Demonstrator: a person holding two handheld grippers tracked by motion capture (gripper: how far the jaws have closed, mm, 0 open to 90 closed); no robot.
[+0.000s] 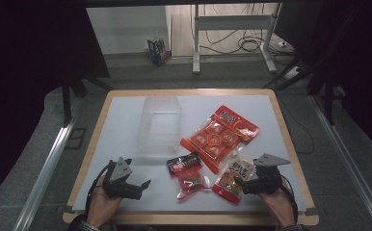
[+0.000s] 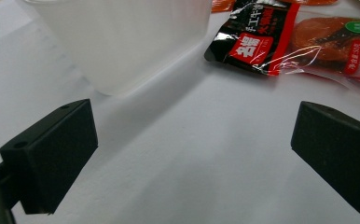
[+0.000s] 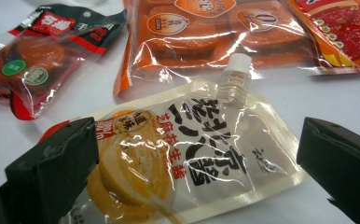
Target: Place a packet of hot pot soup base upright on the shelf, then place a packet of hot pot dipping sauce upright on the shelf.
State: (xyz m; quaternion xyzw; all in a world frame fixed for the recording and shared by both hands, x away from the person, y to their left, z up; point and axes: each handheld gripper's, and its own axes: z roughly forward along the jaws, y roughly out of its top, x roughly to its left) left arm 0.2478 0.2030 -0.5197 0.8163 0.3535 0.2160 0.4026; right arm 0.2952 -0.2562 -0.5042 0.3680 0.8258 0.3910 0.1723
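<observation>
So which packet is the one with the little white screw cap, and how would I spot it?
On the white table, look at the near right corner, just ahead of the right gripper. The spouted pouch lies flat there, the one packet with a cap and a brownish sauce inside.

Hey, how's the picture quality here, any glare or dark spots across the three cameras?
High view: table lit, surroundings dark. Left gripper view: clear container looks washed out and casts a soft shadow. Right gripper view: glare streaks on the spouted pouch; the near jaws look soft.
</observation>
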